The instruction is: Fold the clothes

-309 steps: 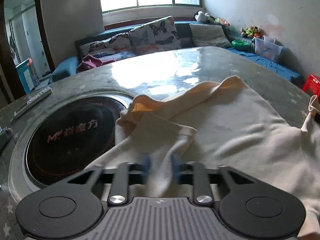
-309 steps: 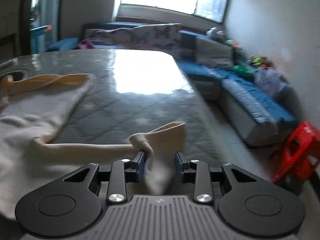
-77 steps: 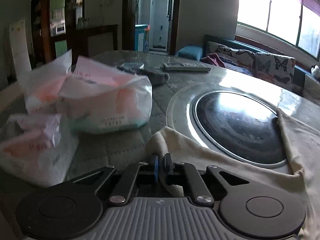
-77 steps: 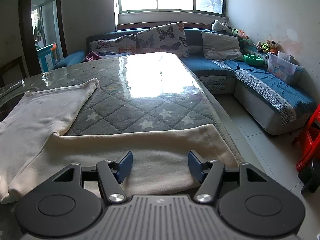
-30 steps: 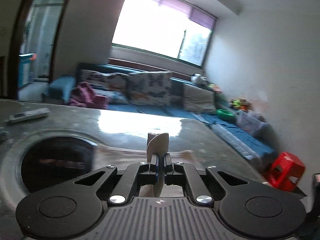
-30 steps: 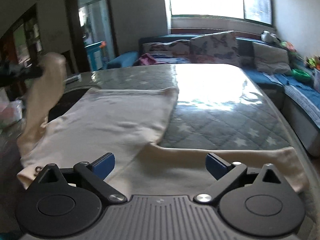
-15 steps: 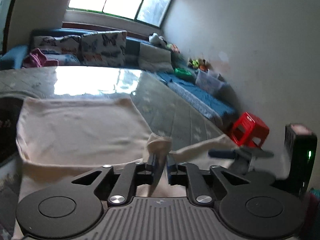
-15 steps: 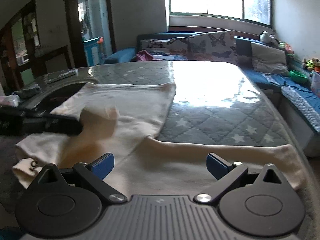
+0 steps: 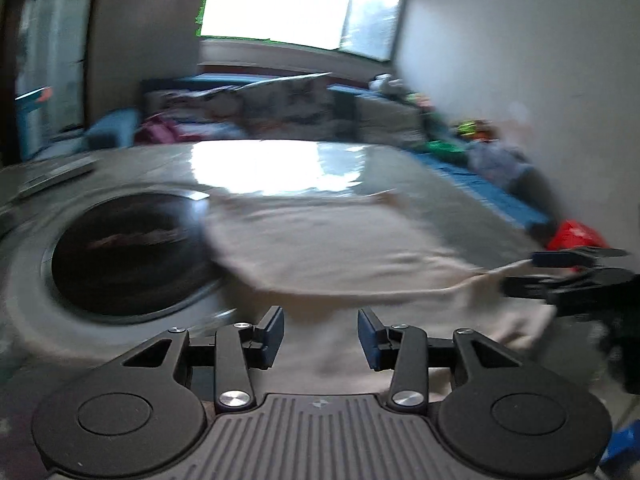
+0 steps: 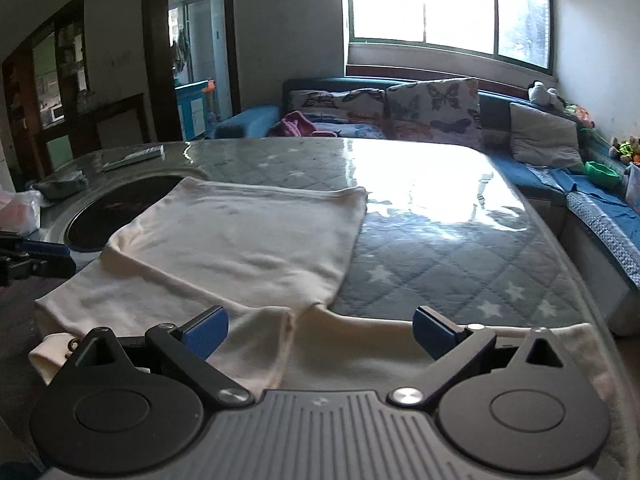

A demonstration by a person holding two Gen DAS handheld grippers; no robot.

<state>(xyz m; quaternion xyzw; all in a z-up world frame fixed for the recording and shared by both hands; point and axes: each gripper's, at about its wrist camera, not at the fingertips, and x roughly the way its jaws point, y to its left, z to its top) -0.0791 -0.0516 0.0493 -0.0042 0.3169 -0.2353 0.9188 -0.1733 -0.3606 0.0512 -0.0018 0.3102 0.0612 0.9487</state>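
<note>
Over the blurred cream garment [image 9: 340, 248], left claw [image 9: 320, 332] and right claw [image 10: 320, 330] both gape empty.

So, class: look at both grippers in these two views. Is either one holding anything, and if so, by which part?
Nothing is held. The left gripper and the right gripper both stand open above the cream garment, with no cloth between their fingers.

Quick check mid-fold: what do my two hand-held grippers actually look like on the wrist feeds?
Both look alike: the left hand-held gripper and right hand-held gripper have black linkage arms with silver pivot screws, two round black discs, a ribbed grey body between them, and blue pads on the fingertips. No cables or sleeves are visible.
</note>
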